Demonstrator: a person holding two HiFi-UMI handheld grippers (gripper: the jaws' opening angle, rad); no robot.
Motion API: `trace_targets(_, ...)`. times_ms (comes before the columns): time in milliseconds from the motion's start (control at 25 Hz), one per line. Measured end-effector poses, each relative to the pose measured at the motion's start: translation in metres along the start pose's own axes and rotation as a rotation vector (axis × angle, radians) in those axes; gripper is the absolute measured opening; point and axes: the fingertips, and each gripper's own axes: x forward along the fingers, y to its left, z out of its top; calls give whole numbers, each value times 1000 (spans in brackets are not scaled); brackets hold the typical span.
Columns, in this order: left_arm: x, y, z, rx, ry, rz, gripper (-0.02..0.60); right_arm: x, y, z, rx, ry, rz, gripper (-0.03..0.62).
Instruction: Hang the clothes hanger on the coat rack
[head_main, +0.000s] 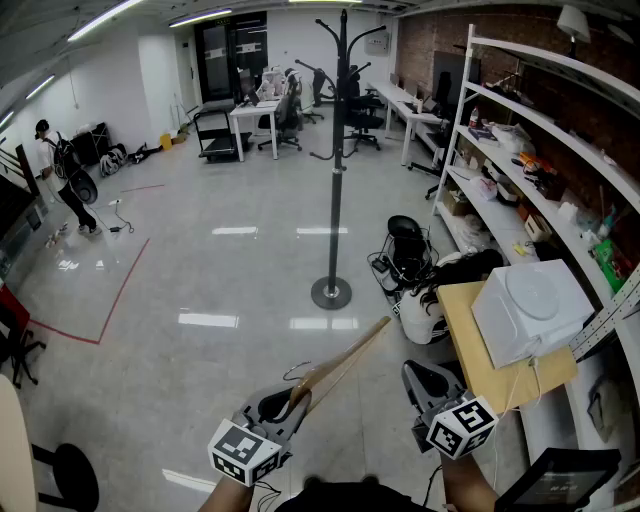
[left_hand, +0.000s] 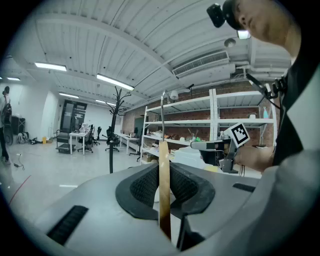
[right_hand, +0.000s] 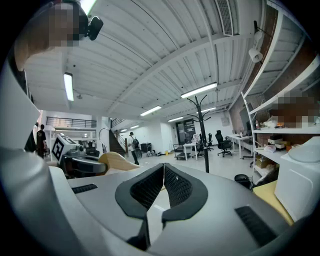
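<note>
Left tongs (left_hand: 164, 175) clamp the wooden hanger (head_main: 345, 361); right tongs (right_hand: 163, 172) closed, empty.

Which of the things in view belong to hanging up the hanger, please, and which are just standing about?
Belonging to the job: wooden hanger, clamped in the left claw; coat rack, standing on the floor ahead.
Just about: right claw, shut and empty; white box on the yellow table; wall shelving; office chairs.
</note>
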Motion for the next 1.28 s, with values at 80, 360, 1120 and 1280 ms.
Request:
trace_targets(80,0,9,-1,13,1,-11,51,7,3,-1,-7,2,-15,6)
trace_targets(360,14,37,0,32,28,-67,51,36,8,-11,-22,49,27,6)
trace_targets(1120,172,126,63,68,29,-16,51,168,-137,41,-109,-17,180,8)
trace_targets(1280,209,137,72,96,53,-34,51,190,-175,44,-140,-12,153,8)
